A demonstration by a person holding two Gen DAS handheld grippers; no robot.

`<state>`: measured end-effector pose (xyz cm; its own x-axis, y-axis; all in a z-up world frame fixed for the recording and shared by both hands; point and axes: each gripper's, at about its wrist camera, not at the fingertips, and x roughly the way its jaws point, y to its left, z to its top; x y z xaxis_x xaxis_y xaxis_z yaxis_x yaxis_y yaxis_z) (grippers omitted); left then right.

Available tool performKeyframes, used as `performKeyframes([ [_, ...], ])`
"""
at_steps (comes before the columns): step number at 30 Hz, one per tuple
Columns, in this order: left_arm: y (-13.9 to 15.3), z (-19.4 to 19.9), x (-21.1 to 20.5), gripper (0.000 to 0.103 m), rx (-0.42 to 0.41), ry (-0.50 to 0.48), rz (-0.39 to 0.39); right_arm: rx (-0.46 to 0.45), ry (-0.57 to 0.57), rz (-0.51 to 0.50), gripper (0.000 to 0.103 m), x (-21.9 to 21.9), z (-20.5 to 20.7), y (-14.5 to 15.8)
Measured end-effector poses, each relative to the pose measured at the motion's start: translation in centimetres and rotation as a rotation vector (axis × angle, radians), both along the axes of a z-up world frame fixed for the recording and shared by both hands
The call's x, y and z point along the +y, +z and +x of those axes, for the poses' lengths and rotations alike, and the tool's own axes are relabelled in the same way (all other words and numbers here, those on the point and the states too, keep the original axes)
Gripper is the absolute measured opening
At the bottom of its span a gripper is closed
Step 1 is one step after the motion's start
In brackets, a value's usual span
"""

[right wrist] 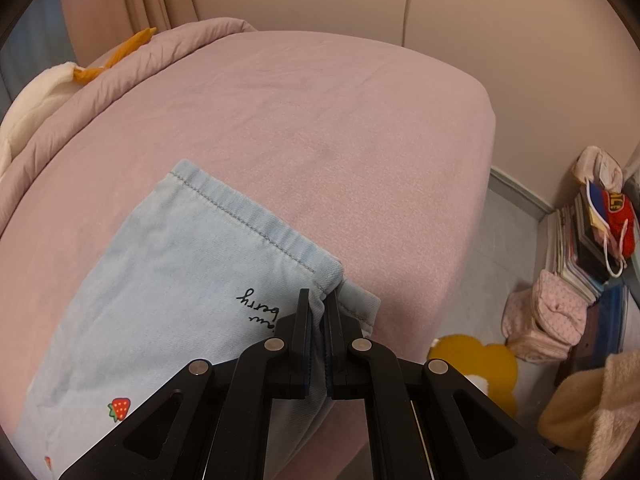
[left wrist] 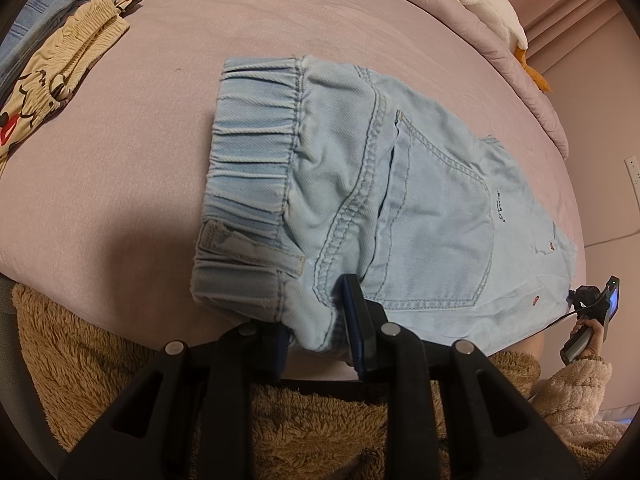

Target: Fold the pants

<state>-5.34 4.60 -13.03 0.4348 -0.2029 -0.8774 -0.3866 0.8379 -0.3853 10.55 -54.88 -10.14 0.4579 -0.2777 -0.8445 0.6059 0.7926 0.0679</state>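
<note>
On the pink bed [left wrist: 160, 160], both grippers pinch light-blue pants [left wrist: 400, 200].

Pants [left wrist: 400, 200]: near edge hidden behind the left gripper [left wrist: 320, 320]; leg end runs out of the left wrist view.
Pocket lettering [left wrist: 500, 208]: too small to read.
Leg lettering [right wrist: 260, 308]: partly covered by the right gripper [right wrist: 318, 320]; word incomplete.
Hem corner [right wrist: 332, 280]: pinched portion hidden between the closed jaws.
Yellow garment [left wrist: 60, 72]: cut off at the left edge.
Jeans [left wrist: 52, 0]: mostly out of frame.
Book stack [right wrist: 576, 248]: titles unreadable.
Person's hand [left wrist: 588, 328]: only partly visible at the fisheye rim.
</note>
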Motion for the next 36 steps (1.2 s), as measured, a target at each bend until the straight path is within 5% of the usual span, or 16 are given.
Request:
performKeyframes([
  [16,0.0,-0.3,0.1,0.025,-0.001,0.011,0.004,0.042,0.020,-0.015,0.003,0.3,0.3,0.8],
  [18,0.2,-0.5,0.0,0.025,0.002,0.013,0.008,0.079,0.056,-0.073,0.014,1.5,0.2,1.6],
  [20,0.5,-0.5,-0.1,0.026,0.011,-0.006,0.027,0.078,0.110,-0.103,0.058,3.2,-0.1,2.8],
  [22,1.1,-0.5,0.0,0.027,0.034,-0.021,0.035,0.051,0.149,-0.095,0.061,4.6,-0.5,4.5],
  [24,1.7,-0.7,0.2,0.046,0.039,-0.043,0.006,0.023,0.186,-0.087,0.062,6.1,-0.7,6.3],
  [27,3.6,-1.6,1.2,0.077,0.015,-0.024,0.019,-0.044,0.302,-0.055,0.062,9.6,-0.8,9.4],
  [32,6.7,-2.6,4.9,0.086,-0.103,0.031,0.017,-0.114,0.602,0.094,0.064,17.7,0.0,11.7],
  [36,6.5,-0.7,8.0,0.084,-0.132,0.067,0.001,-0.075,0.906,0.267,0.064,25.9,1.6,10.5],
])
